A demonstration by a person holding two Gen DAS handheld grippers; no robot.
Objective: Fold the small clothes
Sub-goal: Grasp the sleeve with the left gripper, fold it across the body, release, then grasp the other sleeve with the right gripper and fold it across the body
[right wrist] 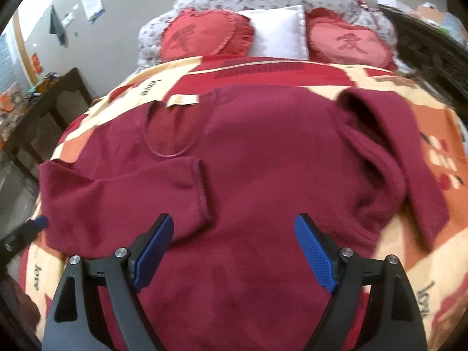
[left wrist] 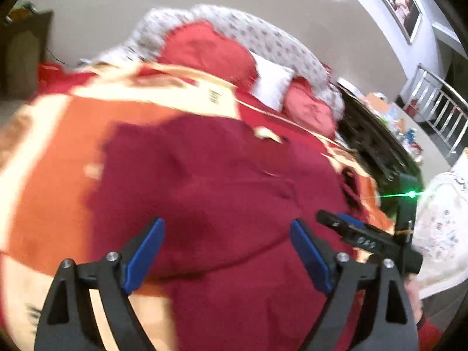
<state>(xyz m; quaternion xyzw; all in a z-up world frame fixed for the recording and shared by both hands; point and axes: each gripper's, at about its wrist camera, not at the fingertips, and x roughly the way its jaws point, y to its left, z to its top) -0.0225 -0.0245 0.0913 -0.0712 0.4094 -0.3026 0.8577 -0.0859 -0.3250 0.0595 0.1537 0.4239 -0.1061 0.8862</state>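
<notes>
Now the dark red shirt [right wrist: 263, 161] lies flat on the bed [right wrist: 438, 152]; both grippers, left [left wrist: 227, 256] and right [right wrist: 234, 253], hover with jaws wide apart, holding nothing.

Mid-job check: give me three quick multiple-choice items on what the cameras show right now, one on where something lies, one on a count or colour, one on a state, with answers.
1. Where does the sweater lie?
A. On the bedspread
B. On the side table
C. Hanging on the wall

2. How many heart pillows are at the head of the bed?
A. One
B. Two
C. Four

3. What state is the right claw in?
A. Shut on a sleeve
B. Shut on nothing
C. Open, holding nothing

Answers:
1. A, the maroon sweater is spread flat over the patterned bedspread in both views.
2. B, one red heart sits on each side of the white pillow in the right wrist view.
3. C, its blue pads stand wide apart with only sweater cloth below them; the left claw is open too.
</notes>
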